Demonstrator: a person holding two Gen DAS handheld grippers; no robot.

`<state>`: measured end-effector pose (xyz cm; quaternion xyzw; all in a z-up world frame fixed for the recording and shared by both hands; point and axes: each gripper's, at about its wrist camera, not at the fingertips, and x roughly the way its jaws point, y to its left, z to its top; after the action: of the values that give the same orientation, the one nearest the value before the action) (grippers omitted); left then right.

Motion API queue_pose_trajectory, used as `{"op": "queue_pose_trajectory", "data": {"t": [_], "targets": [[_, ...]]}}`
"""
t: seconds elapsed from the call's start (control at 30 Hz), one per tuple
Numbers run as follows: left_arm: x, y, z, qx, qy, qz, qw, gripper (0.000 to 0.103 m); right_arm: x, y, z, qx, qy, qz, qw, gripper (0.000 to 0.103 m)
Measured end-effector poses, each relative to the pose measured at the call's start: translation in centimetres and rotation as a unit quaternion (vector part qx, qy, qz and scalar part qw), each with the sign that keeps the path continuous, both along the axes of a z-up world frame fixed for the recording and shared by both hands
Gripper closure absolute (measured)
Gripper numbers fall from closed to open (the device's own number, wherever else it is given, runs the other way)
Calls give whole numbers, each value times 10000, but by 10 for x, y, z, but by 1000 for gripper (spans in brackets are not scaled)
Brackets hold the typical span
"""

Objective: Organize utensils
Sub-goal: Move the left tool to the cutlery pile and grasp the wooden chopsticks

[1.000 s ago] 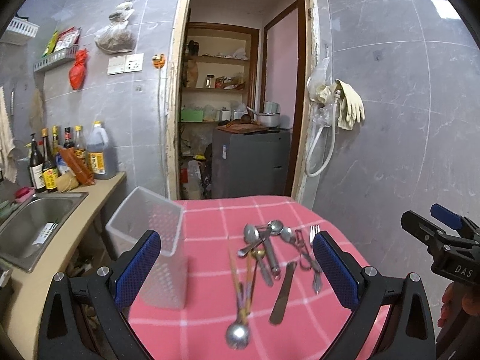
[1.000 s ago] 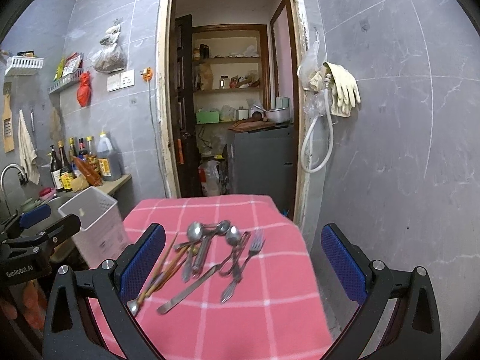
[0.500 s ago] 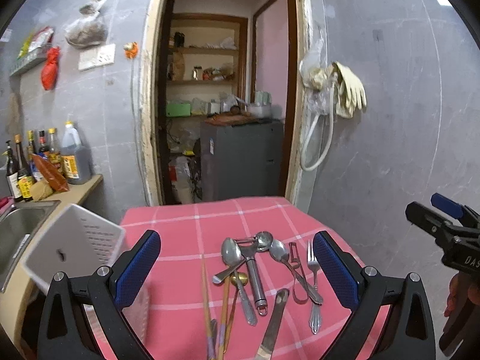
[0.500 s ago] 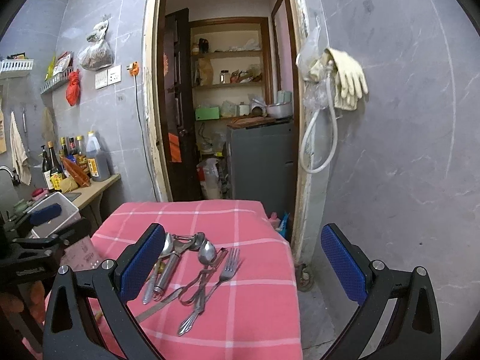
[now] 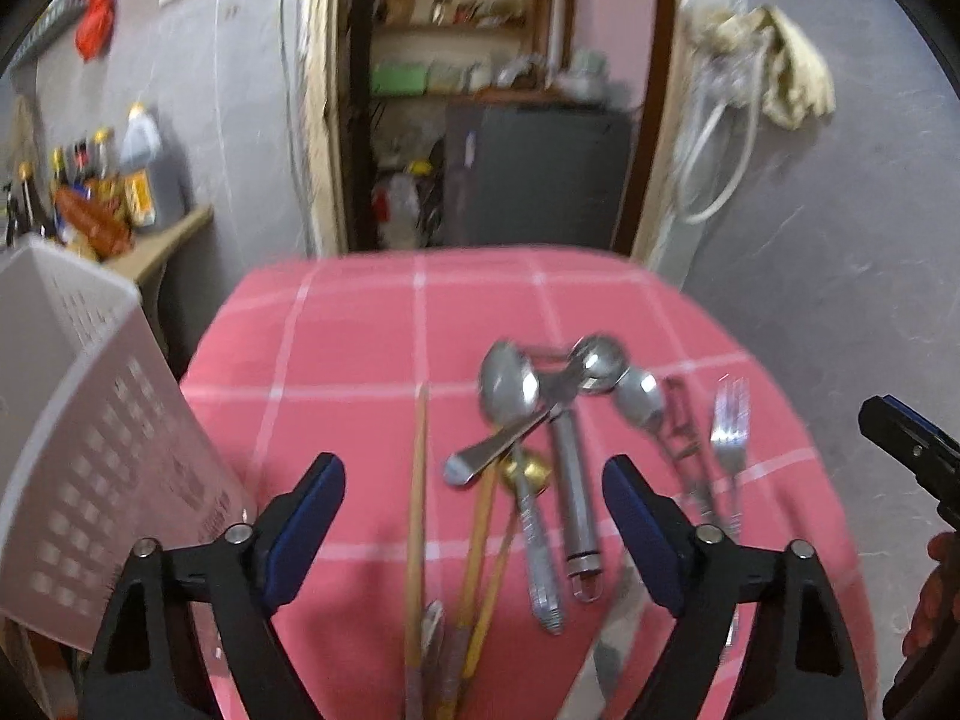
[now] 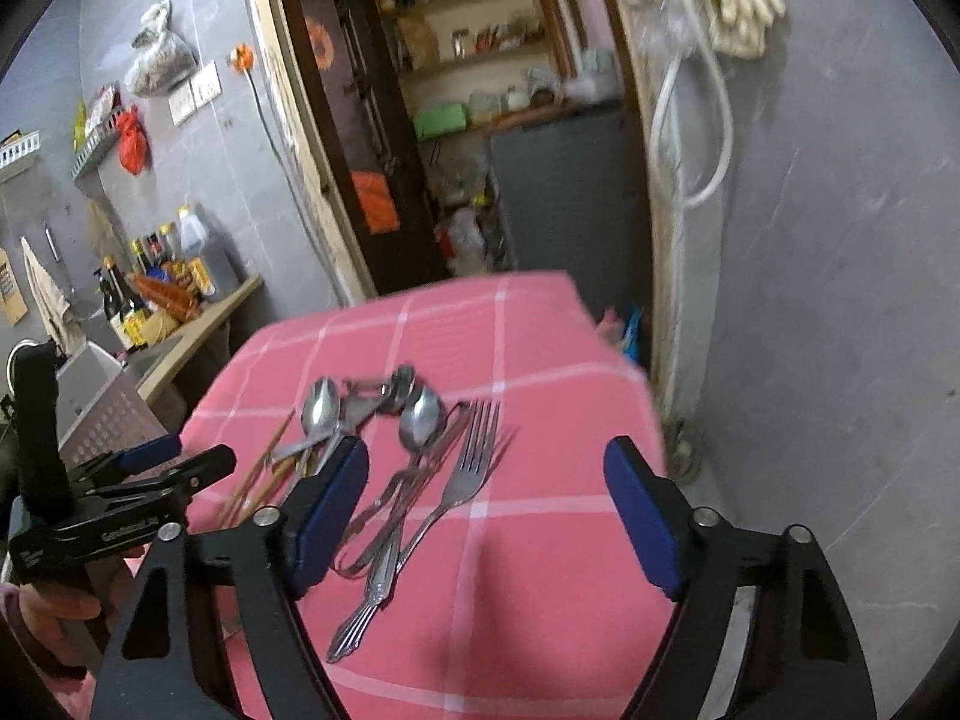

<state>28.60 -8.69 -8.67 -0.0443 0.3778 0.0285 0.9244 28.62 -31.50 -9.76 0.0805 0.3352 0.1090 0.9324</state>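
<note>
Utensils loose on the pink check, both tongs released above them

Utensils [image 5: 540, 468] lie in a loose, overlapping heap on the surface [image 5: 360, 330], which is covered by a pink cloth with white checks. Left tongs [image 5: 474, 516] hang over the near end of the heap, tilted downward, jaws apart and just now closing in, gripping nothing. Between their blue pads [image 5: 306, 522] lie the chopsticks [image 5: 415, 516], a gold-bowled spoon [image 5: 528, 471] and a round steel handle [image 5: 573, 498]. Beyond their tips, a large spoon [image 5: 507, 390] lies across the other pieces. A fork [image 5: 729, 426] lies outside their right pad. A white perforated basket [image 5: 90, 480] stands just outside their left pad, at the edge of the surface.

Right tongs [image 6: 486, 516] also stand released, jaws narrowing, nothing between the pads pressed. The fork [image 6: 468, 468] lies between their pads, tines pointing away, with a spoon [image 6: 423, 417] just left of it. Left tongs [image 6: 150, 468] show beyond their left pad, held by a hand [image 6: 54, 606]. Both views are motion-blurred.
</note>
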Motion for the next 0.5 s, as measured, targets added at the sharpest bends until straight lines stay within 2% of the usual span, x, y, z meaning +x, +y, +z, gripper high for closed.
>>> {"op": "queue_pose_trajectory", "data": {"t": [0.13,0.27,0.33,0.5], "targets": [[14,8,-17,-159,429,204,9987,23,21,11,-25,2,351,169,9992,37],[23,12,-28,-253,690,248,9970,29,39,18,-45,58,560,288,9980,45],[29,12,-32,-229,799,245,9962,34,46,21,-50,85,633,322,9974,50],[44,14,-45,-122,1246,140,9920,42,59,22,-52,97,647,446,9969,56]]}}
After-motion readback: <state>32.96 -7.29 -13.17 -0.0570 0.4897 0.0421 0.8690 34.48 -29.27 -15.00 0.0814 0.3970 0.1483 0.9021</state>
